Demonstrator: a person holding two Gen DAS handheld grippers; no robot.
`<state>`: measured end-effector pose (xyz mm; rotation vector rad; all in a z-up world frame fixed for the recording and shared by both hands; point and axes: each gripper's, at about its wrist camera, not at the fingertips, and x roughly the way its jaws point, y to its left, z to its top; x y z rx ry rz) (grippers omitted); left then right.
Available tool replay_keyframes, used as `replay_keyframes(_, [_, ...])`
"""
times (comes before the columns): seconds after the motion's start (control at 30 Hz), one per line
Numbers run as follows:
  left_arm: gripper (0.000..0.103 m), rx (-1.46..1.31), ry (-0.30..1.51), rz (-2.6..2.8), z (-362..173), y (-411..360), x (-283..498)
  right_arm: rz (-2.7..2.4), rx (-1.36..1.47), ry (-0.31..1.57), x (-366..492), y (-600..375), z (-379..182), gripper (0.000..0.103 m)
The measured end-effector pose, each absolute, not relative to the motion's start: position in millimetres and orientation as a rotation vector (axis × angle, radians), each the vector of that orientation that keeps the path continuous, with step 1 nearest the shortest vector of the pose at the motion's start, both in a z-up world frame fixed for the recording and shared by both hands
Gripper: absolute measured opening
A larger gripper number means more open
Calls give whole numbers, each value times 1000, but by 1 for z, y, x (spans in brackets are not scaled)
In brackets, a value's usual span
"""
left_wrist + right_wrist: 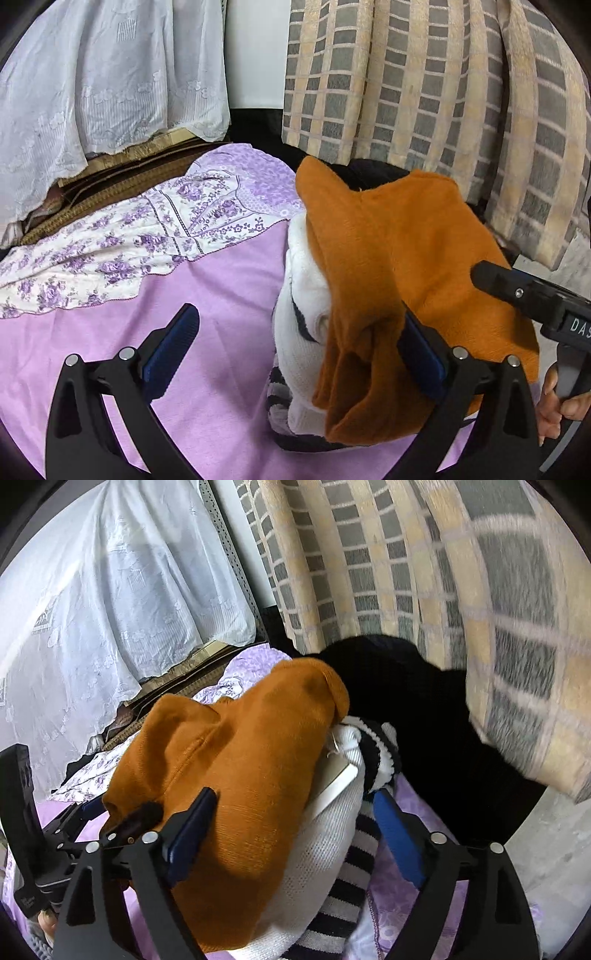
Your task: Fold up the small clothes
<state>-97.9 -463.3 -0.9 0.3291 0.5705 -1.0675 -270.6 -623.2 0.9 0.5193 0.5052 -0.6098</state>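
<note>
An orange-brown garment (406, 258) lies folded on top of a white knit garment (306, 295) with black stripes, on a lilac sheet (207, 332). My left gripper (303, 343) is open; its right finger sits against the orange cloth's folds, its left finger over bare sheet. In the right wrist view the orange garment (240, 775) covers the white knit one (325, 849), whose striped cuff (376, 753) and a white tag (336, 786) show. My right gripper (291, 834) is open, its fingers straddling the pile. It also shows in the left wrist view (517, 291), resting on the orange cloth.
A purple floral cloth (129, 251) lies at the sheet's far left. White lace curtain (92, 92) and a checked beige-grey curtain (443, 92) hang behind. A black cloth (424, 709) lies beyond the pile. Grey floor (546, 849) shows at right.
</note>
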Motion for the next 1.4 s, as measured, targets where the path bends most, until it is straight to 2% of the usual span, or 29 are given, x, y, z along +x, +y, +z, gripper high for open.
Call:
replay_keyframes(0.53, [99,311,490,-1046,14,-420,-118,-689,519,524,-285,-589,21,90])
replay_keyframes(0.83, [99,272,475,-1041,27,-379,-124,-708,504,548,-306,-531,39,91])
replay_keyframes(1.07, [99,287,452,-1069,41,-346,-143,-779,466,528,-331,-483,64,99])
replay_keyframes(1.4, [99,237,475,-1104,70,-294,-165,-812,402,530,-364,-430,91,99])
